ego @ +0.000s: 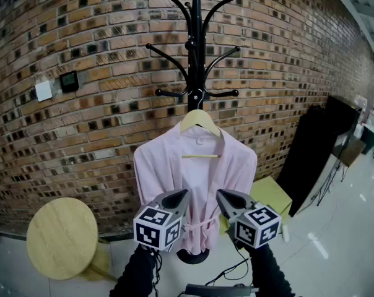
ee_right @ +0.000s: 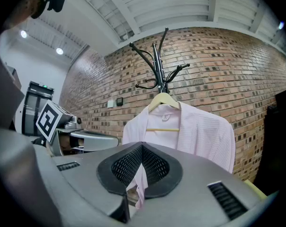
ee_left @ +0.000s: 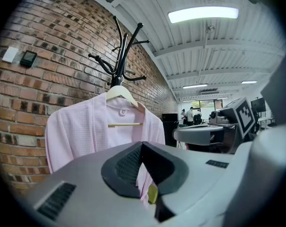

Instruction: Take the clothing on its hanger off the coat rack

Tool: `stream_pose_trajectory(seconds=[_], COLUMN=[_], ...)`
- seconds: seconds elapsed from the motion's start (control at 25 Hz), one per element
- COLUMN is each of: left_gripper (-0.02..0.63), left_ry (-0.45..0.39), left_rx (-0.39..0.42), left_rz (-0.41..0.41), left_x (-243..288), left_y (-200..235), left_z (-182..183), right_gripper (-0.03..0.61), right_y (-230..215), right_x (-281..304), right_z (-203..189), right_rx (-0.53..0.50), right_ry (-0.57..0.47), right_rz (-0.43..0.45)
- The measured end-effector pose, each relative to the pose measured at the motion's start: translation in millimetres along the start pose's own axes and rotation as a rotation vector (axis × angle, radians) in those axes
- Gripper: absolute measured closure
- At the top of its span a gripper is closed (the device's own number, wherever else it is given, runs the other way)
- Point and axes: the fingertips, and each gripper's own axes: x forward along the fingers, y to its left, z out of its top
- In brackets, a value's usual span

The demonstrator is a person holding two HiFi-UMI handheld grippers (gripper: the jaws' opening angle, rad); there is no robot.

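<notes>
pink robe [ego: 196,178] on wooden hanger [ego: 200,121], hanging from coat rack [ego: 195,42] | left gripper [ego: 184,193] jaws pressed together, empty | right gripper [ego: 218,193] likewise, both near robe's front

Pink robe [ee_right: 202,136] on wooden hanger [ee_right: 164,99] on black coat rack [ee_right: 158,74]

Pale pink robe on its hanger, on the rack

We are looking at a pale pink waffle-weave robe [ego: 196,166] hanging from a light wooden hanger [ego: 200,119] on a black metal coat rack [ego: 195,42]. The robe is draping evenly from both shoulders, its belt tied low at the front, with the hanger's crossbar showing in the open neck. The hanger is hanging level, meeting the upright rack at its lowest ring of curved arms, close to the pole.
</notes>
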Motion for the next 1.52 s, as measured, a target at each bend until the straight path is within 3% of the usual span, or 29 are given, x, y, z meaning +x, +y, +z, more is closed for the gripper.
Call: stream_pose_trajectory(seconds=[0.12, 0.36, 0.4, 0.44, 0.6, 0.8, 0.92, 1.12, 1.32, 1.52], left_gripper=[0.623, 0.609, 0.541, 0.535, 0.376, 0.296, 0.296, 0.310, 0.437, 0.485], left_ry=[-0.002, -0.055, -0.060, -0.065, -0.081, 0.024, 0.094, 0.151, 0.156, 0.153], left_rx=[0.035, 0.182, 0.204, 0.230, 0.359, 0.549, 0.593, 0.582, 0.636, 0.712], left_rz=[0.044, 0.167, 0.174, 0.178, 0.195, 0.232, 0.210, 0.195, 0.199, 0.218], left_x=[4.0, 27.2, 32.2, 37.1, 60.6, 96.1, 114.9, 129.3, 132.6, 134.3], left_y=[15.8, 73.6, 82.7, 90.7, 115.3, 139.6, 147.9, 157.2, 150.6, 143.6], left_z=[10.2, 53.6, 63.1, 73.3, 110.7, 128.8, 124.4, 120.2, 118.0, 115.8], right_gripper=[0.604, 0.604, 0.604, 0.604, 0.604, 0.604, 0.604, 0.604, 0.604, 0.604], right_y=[9.8, 15.5, 15.6, 15.6, 12.4, -0.2, -12.0, -28.6, -31.6, -31.4], right_x=[7.8, 23.8, 26.2, 28.6, 37.5, 37.4, 30.6, 22.1, 17.9, 14.1], right_z=[4.2, 0.2, 0.0, 0.3, 1.9, 3.1, 1.2, -0.6, 0.5, -1.9], right_rx=[-0.005, -0.011, -0.013, -0.015, -0.025, -0.024, -0.019, -0.011, -0.011, -0.004], right_ry=[-0.004, 0.012, 0.014, 0.014, 0.010, 0.009, 0.008, 0.005, 0.003, 0.003], right_rz=[0.013, 0.033, 0.034, 0.035, 0.034, -0.002, -0.037, -0.083, -0.094, -0.101])
